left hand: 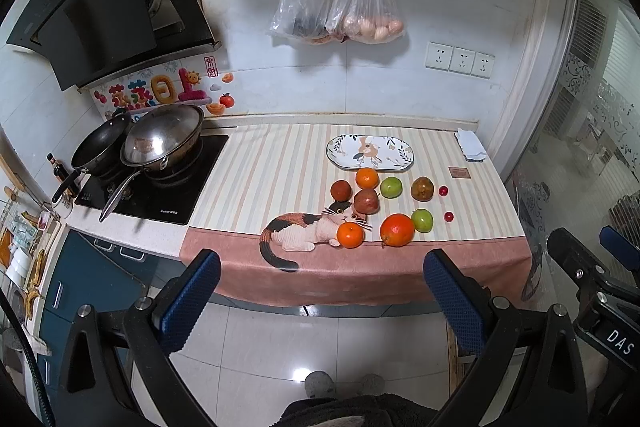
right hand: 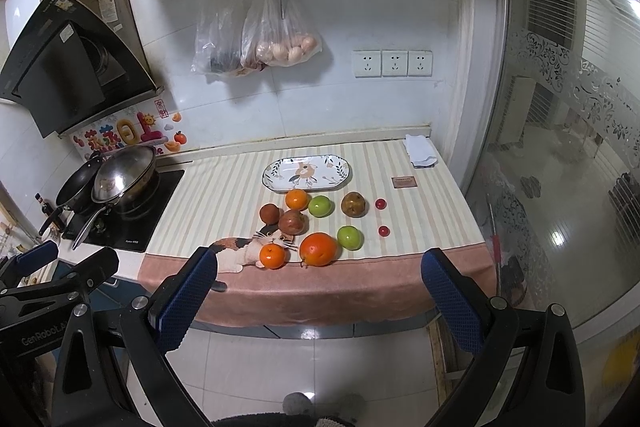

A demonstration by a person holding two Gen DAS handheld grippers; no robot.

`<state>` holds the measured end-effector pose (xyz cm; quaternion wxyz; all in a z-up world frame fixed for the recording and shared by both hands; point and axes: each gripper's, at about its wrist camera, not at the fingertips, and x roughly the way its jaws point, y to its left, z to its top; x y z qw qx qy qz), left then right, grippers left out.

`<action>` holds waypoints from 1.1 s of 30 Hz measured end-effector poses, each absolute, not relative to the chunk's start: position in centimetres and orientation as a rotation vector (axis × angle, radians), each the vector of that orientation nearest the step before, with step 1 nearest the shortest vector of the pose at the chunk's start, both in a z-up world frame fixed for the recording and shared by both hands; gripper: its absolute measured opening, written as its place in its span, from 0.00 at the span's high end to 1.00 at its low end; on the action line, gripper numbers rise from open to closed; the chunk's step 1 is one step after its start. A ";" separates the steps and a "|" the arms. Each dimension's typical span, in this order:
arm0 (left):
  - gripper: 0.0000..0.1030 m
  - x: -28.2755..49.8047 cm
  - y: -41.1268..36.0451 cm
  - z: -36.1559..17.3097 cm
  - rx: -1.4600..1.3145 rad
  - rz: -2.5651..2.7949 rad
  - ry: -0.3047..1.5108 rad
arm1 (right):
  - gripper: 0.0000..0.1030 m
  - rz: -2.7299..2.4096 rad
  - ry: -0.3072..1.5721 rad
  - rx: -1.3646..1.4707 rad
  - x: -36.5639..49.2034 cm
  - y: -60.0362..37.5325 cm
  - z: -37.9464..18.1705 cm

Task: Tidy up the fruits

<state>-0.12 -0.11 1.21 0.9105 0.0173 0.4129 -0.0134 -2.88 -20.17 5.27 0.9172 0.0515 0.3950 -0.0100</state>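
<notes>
the counter (left hand: 160, 235) carries a striped cloth (left hand: 272, 163) whose pink front edge hangs over the front. an oval patterned plate (left hand: 370, 153) lies near the cloth's back edge, nothing on it. in front of the plate the fruits sit loose: a big orange fruit (left hand: 397, 229) and a smaller orange (left hand: 350, 234) by the front edge, two green apples (left hand: 391, 187), brownish pears (left hand: 422, 189), and two tiny red fruits (left hand: 443, 191) toward the right edge. the left gripper (left hand: 320, 299) and right gripper (right hand: 320, 301) hang off the counter's front, jaws spread wide, holding nothing.
</notes>
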 end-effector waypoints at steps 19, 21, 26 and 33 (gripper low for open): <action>0.00 4.1 2.0 0.5 0.015 0.042 0.805 | 0.00 -0.046 0.800 0.188 -0.5 -20.0 4.1; 0.00 6.6 3.3 -0.8 0.027 0.089 0.793 | 0.00 -0.051 0.814 0.211 1.0 -20.0 2.9; 0.00 13.0 5.5 -6.8 0.083 0.084 0.915 | 0.00 -0.044 0.924 0.266 6.1 -19.4 -2.7; 0.00 20.7 4.4 -17.1 0.091 -0.002 1.185 | 0.00 -0.014 1.159 0.355 14.0 -19.7 -14.3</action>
